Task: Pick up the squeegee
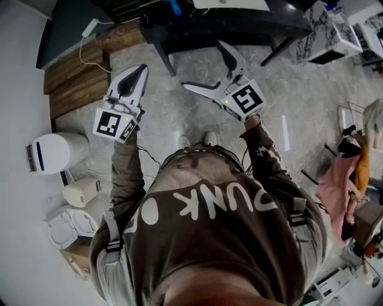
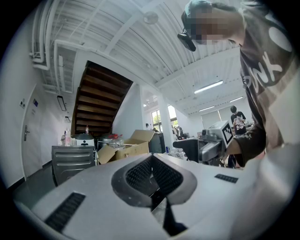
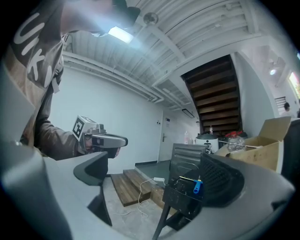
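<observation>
A small blue-handled tool, apparently the squeegee (image 3: 197, 186), lies on the edge of a black table (image 3: 180, 197); in the head view its blue handle (image 1: 174, 7) shows at the top edge. My right gripper (image 1: 203, 64) is held level in front of the table with its jaws spread wide and nothing between them; the right gripper view frames the tool between its fingers (image 3: 220, 180), still some way off. My left gripper (image 1: 139, 69) is held level at the left, jaws closed together and empty, the pads (image 2: 151, 168) meeting.
Wooden steps (image 1: 75, 83) and a white cable (image 1: 90, 36) lie left of the table. A white bin (image 1: 54, 152) stands by the left wall. A cardboard box (image 2: 126, 147) and a grey metal cabinet (image 2: 72, 159) stand beyond. Hanging clothes (image 1: 353, 161) are at the right.
</observation>
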Demonstrator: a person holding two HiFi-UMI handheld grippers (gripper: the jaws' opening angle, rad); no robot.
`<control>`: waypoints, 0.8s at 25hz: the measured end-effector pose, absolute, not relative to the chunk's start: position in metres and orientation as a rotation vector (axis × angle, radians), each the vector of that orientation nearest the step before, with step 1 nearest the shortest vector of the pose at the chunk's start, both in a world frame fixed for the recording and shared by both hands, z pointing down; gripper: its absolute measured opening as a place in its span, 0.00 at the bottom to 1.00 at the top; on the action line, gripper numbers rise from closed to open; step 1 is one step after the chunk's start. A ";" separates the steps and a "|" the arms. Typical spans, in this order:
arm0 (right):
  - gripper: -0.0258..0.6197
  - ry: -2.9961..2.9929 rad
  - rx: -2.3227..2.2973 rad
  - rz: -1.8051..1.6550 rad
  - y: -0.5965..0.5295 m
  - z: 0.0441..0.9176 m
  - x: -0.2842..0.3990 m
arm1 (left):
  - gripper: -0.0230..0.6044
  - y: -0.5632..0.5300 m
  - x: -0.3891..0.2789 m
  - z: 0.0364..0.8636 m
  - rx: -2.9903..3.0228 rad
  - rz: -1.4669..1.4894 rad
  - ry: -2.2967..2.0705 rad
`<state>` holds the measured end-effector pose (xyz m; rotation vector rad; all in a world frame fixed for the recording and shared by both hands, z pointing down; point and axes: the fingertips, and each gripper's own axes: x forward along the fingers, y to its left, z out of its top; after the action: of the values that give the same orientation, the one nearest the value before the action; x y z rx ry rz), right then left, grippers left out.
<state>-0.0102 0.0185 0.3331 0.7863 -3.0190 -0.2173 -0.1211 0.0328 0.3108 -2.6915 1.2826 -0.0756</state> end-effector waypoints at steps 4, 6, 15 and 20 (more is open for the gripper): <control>0.96 -3.022 0.798 -0.223 0.019 0.332 -0.009 | 0.04 0.034 -0.121 0.311 -2.690 -0.077 1.282; 0.96 -3.021 0.799 -0.224 0.018 0.331 -0.008 | 0.04 0.034 -0.120 0.311 -2.690 -0.077 1.283; 0.96 -3.035 0.806 -0.234 0.019 0.329 0.002 | 0.04 0.037 -0.112 0.309 -2.676 -0.087 1.292; 0.96 -3.032 0.791 -0.242 0.018 0.330 0.010 | 0.04 0.040 -0.104 0.307 -2.656 -0.095 1.318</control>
<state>0.0097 0.0179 0.3296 0.7912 -3.0319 -0.2422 -0.1039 0.0398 0.3068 -2.6561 1.3183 -0.0954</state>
